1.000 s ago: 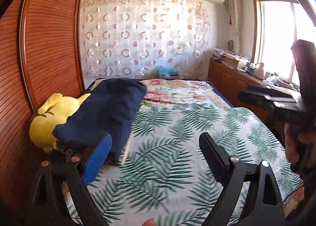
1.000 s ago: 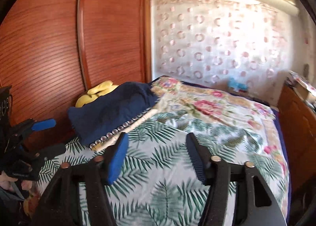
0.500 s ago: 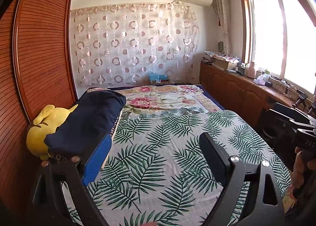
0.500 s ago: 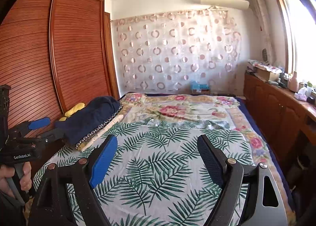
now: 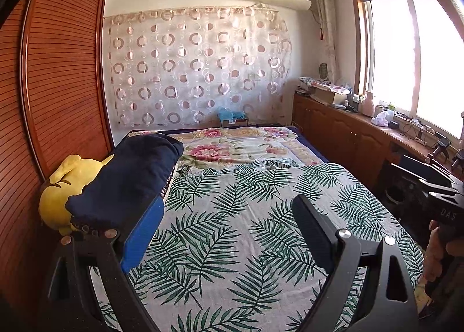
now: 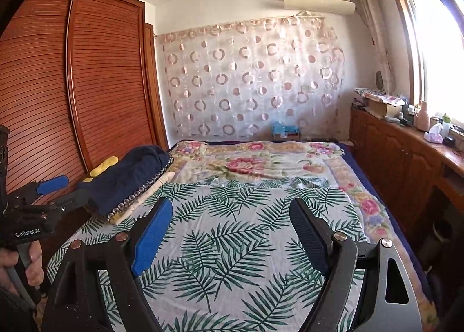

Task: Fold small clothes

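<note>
A folded navy garment point(image 5: 130, 175) lies at the left side of the bed point(image 5: 249, 245), on top of a beaded mat and a cream cloth point(image 6: 162, 182). My left gripper point(image 5: 228, 201) is open over the palm-leaf sheet with nothing between its fingers, just right of the garment. The right gripper point(image 6: 231, 204) is open too, empty, above the middle of the sheet point(image 6: 232, 230). The right wrist view shows the navy garment point(image 6: 130, 178) ahead to the left, with the left gripper point(image 6: 65, 191) beside it. At the right edge of the left view a hand holds the right gripper point(image 5: 440, 195).
A yellow plush toy point(image 5: 58, 195) sits behind the navy garment against the slatted wooden wardrobe point(image 5: 58, 100). A floral blanket point(image 5: 232, 149) covers the far half of the bed. A low wooden cabinet point(image 5: 348, 135) with clutter runs under the window on the right.
Both cameras have swung up and squared to the bed. The right gripper's jaws have spread wider. In the left view the right gripper has dropped to the lower right edge.
</note>
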`<state>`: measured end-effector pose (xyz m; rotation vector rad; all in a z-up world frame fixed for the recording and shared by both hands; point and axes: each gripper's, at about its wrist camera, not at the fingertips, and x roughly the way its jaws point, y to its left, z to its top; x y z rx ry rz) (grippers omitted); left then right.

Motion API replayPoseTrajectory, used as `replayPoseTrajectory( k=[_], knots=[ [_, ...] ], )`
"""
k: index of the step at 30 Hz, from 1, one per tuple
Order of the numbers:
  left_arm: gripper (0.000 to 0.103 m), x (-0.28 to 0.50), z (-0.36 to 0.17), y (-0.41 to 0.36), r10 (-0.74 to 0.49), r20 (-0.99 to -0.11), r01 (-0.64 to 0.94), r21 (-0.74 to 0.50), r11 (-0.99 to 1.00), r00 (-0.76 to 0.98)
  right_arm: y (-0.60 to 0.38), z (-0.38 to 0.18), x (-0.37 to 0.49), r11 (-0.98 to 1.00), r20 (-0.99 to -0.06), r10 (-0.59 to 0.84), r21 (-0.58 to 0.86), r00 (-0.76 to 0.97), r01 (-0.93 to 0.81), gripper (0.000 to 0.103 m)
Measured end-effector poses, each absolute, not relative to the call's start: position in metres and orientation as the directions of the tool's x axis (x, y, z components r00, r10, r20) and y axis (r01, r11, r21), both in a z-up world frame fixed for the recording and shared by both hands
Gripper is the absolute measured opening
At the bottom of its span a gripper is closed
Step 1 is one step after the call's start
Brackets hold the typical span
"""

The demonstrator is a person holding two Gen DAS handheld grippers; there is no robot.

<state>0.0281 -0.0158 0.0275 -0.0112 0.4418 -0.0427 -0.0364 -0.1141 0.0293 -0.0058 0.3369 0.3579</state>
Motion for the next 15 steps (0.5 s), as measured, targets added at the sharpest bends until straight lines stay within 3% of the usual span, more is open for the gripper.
replayPoseTrajectory(
  k=[15],
  knots=[
    [0.091, 0.022, 0.032, -0.018, -0.037, -0.419, 0.03, -0.023, 0.999, 0.907, -0.13, 0.033, -0.04, 0.938, -0.323, 0.341, 0.048, 0.883, -0.344, 0.084]
  ],
)
